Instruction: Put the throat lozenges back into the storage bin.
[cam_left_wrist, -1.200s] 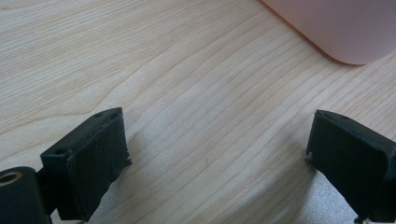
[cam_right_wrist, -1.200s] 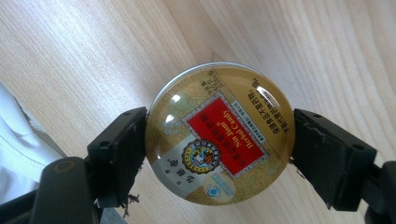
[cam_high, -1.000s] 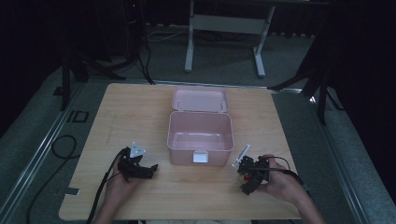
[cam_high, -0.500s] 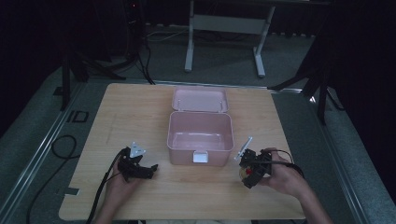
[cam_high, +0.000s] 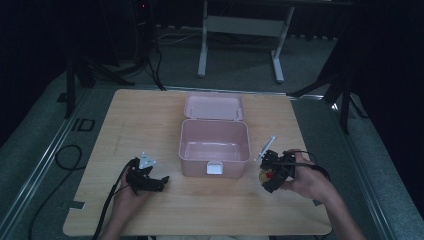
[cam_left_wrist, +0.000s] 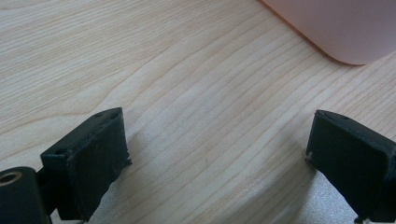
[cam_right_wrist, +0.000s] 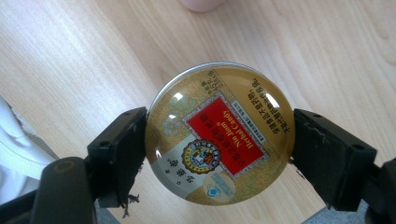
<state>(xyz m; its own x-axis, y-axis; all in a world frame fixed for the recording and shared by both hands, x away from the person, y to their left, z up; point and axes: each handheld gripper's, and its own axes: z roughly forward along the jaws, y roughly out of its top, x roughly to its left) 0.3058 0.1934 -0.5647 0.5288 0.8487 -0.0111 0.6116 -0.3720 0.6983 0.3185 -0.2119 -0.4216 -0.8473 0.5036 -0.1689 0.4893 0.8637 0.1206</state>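
The right gripper (cam_right_wrist: 219, 149) has its jaws pressed on both sides of a round gold candy tin with a red label (cam_right_wrist: 218, 140), low over the pale wooden desk (cam_high: 210, 205) and just beside the open pink plastic box (cam_high: 214, 145). I think the tin goes in the box, so keep the squeeze steady and lift it flat over the pink wall. The left gripper (cam_left_wrist: 215, 158) rests near the box with its jaws wide apart and nothing between them.

An open pink box (cam_high: 214, 140) sits mid-tabletop (cam_high: 150, 115). At 7 o'clock lies the left gripper (cam_high: 161, 181); at 4 o'clock the right gripper (cam_high: 265, 176) holds what looks like a round tin (cam_high: 263, 176).
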